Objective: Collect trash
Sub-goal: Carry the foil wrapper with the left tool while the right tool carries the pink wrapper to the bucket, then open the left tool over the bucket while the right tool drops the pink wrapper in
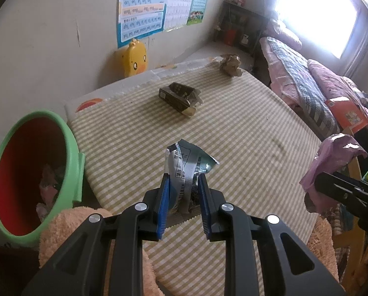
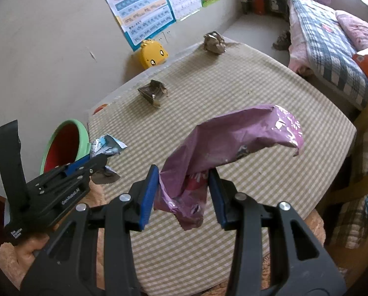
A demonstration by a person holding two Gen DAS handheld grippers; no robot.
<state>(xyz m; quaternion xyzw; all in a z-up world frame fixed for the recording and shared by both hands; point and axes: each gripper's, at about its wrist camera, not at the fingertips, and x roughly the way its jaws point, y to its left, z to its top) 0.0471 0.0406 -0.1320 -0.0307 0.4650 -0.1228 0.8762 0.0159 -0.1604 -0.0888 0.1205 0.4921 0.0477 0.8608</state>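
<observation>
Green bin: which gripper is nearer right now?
Left. The left gripper, shut on a silver wrapper, sits just beside the green bin at the table's left edge. The right gripper, holding a purple bag, is over the table, farther right.

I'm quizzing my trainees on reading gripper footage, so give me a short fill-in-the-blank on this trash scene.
1. The left gripper is shut on a crumpled ____ wrapper.
2. The right gripper holds a plastic bag whose colour is ____.
3. The bin beside the table has a green rim and a ____ inside.
4. Still lying on the checked tablecloth are a dark flattened box and a ball of brown ____.

Missing words: silver; pink; red; paper
</observation>
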